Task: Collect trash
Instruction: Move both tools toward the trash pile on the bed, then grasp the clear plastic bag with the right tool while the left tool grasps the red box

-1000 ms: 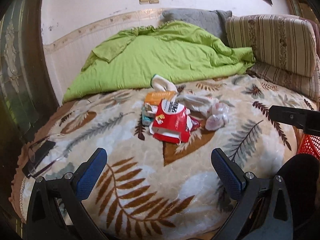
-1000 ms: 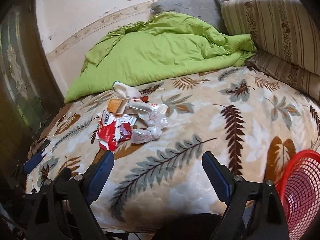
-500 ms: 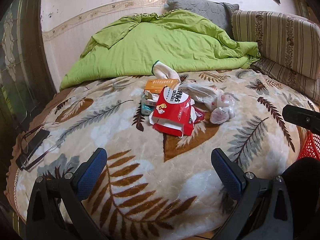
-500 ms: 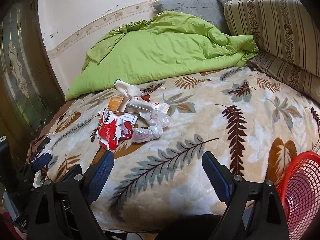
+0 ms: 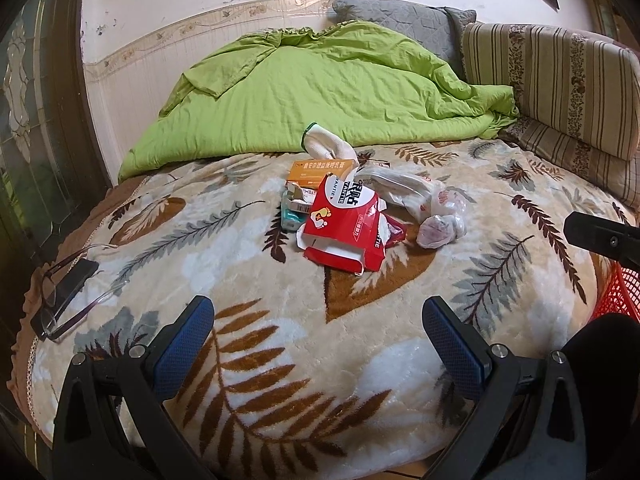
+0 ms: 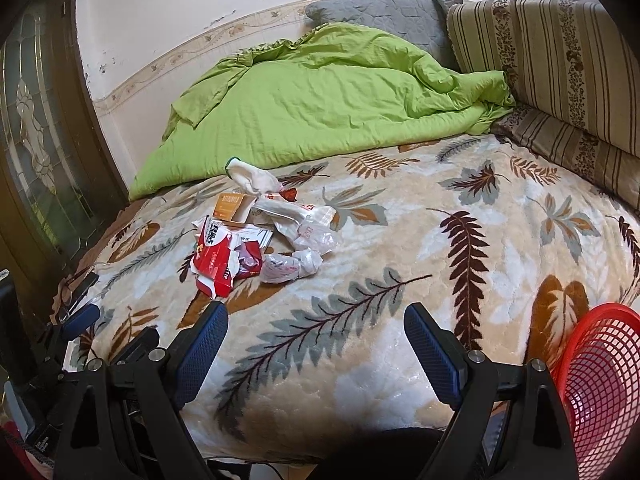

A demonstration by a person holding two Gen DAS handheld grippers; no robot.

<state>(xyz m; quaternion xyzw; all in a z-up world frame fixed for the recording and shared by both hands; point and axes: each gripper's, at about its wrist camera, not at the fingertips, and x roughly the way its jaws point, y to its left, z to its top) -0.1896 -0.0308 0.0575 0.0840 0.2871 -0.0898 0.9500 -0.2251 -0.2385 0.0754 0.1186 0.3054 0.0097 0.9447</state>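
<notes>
A heap of trash lies mid-bed on the leaf-patterned blanket (image 5: pixel 280 360): a torn red-and-white packet (image 5: pixel 344 224) (image 6: pixel 214 258), an orange box (image 5: pixel 320 170) (image 6: pixel 230 206), a crumpled white sock-like piece (image 5: pixel 324 144) (image 6: pixel 252 176) and knotted clear plastic bags (image 5: pixel 438 216) (image 6: pixel 292 266). My left gripper (image 5: pixel 318 328) hangs open near the bed's front edge, short of the red packet. My right gripper (image 6: pixel 316 334) is open too, with the heap ahead to its left. A red mesh basket (image 6: pixel 596 384) (image 5: pixel 620 292) stands at the bed's right front corner.
A green duvet (image 5: pixel 320 92) is bunched against the back wall. Striped cushions (image 5: pixel 560 76) and a grey pillow (image 6: pixel 384 12) line the right side. Glasses on a dark phone-like slab (image 5: pixel 64 292) lie at the bed's left edge. A glass-panelled door (image 6: pixel 36 152) is on the left.
Both grippers have drifted slightly forward towards the heap, so the trash looks a little nearer and lower. Both stay open and nothing on the bed has moved.
</notes>
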